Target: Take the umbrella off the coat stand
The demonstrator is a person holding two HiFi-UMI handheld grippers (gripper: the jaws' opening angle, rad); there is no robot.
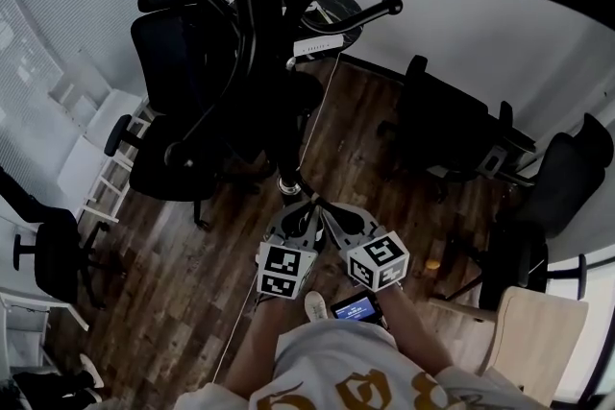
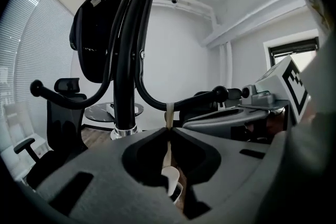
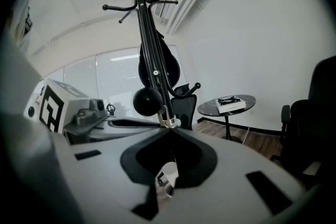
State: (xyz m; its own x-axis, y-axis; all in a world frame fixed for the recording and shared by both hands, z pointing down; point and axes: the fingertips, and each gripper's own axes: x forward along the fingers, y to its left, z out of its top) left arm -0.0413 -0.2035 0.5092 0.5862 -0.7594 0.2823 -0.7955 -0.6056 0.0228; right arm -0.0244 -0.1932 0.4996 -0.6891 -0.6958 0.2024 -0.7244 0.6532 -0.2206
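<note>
The black coat stand [image 1: 259,34] rises in front of me, its curved arms ending in ball tips [image 1: 392,5]. A black rounded bundle [image 2: 97,34] hangs from an upper arm and also shows in the right gripper view [image 3: 157,63]. I cannot tell for certain whether that bundle is the umbrella. My left gripper [image 1: 296,224] and right gripper [image 1: 344,221] sit side by side, low, pointing at the chrome ring [image 1: 288,185] on the pole. Both are shut with nothing between the jaws [image 2: 169,128] [image 3: 169,130]. Neither touches the stand.
Black office chairs stand at the left [image 1: 173,158] and right [image 1: 452,130]. A small round table [image 3: 227,105] with a white box is behind the stand. A light wooden chair [image 1: 538,341] stands at the lower right, and white shelving [image 1: 58,158] at the left. A white shoe [image 1: 315,304] is on the wooden floor.
</note>
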